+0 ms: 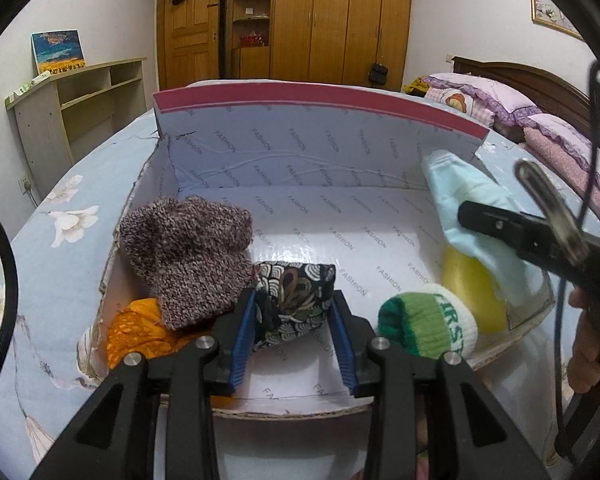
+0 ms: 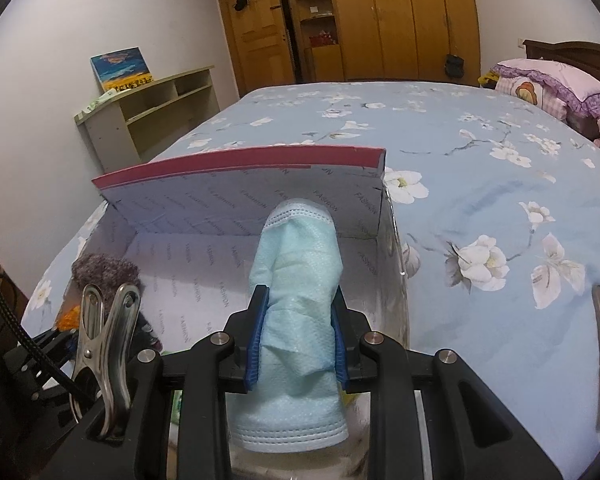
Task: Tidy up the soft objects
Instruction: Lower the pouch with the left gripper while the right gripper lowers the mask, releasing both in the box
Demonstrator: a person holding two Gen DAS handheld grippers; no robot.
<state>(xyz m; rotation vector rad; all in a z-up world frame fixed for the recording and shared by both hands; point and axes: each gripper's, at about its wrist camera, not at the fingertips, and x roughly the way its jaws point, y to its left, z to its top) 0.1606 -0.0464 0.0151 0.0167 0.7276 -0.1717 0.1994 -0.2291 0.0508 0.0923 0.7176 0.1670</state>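
Jaws of your left gripper (image 1: 294,330) are clamped on the patterned pouch (image 1: 296,300), low in the open box (image 1: 300,152) with the knit hat (image 1: 188,256) at ten o'clock; it looks limp and light, so grip its bulk. From the right wrist, your right gripper (image 2: 298,340) pinches the rolled face mask (image 2: 296,300) mid-length over the box; thin, springy, likely to unroll.

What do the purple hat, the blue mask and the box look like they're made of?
The purple hat looks like chunky knitted yarn, matte and fuzzy, with visible loops. The blue mask, pinched in the right gripper, seems to be thin non-woven fabric, dimpled, with stitched edges. The box appears to be cardboard lined with printed paper; its worn front edge shows brown board.
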